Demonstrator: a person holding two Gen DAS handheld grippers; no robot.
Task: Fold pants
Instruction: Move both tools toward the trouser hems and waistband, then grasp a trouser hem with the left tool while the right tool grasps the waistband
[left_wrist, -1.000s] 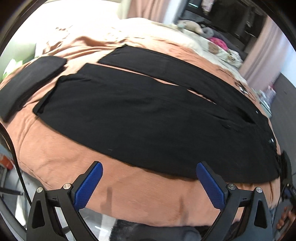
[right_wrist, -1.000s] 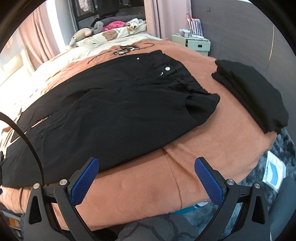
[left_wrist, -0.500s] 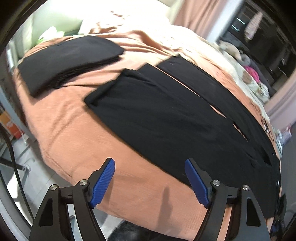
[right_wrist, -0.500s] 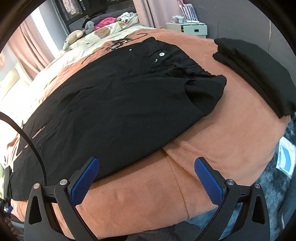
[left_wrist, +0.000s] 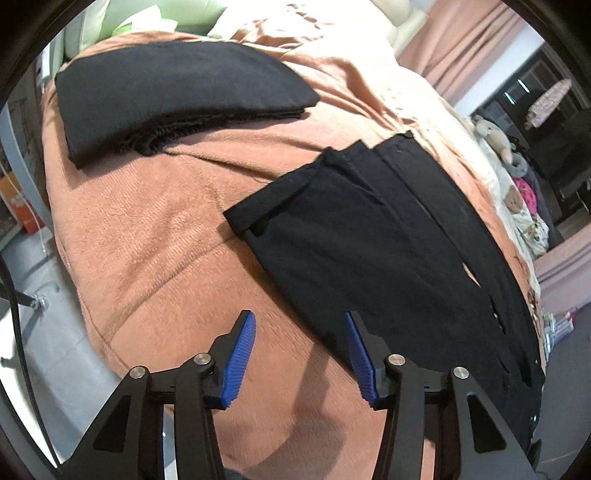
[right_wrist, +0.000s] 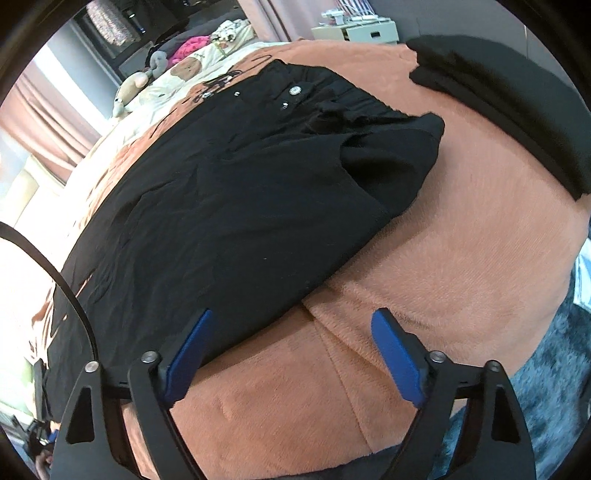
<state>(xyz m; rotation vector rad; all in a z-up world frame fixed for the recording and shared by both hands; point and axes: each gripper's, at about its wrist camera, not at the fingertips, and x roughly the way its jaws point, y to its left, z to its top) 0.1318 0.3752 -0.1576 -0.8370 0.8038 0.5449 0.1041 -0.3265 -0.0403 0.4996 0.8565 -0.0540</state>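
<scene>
Black pants (left_wrist: 388, 251) flat on the bed (left_wrist: 155, 236).
Both hand-held grippers, left (left_wrist: 299, 350) and right (right_wrist: 291, 354), have been closing, still empty above the near edge.

Pants (left_wrist: 369, 251) lie flat across blanket (left_wrist: 155, 236), legs toward left wrist cam, waistband toward right. Folded stack (left_wrist: 177, 88) sits on blanket beyond leg hems; another stack (right_wrist: 517, 110) well apart, beside waistband.

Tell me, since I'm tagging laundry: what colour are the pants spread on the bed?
Plain black; the pants show best in the right wrist view.
</scene>
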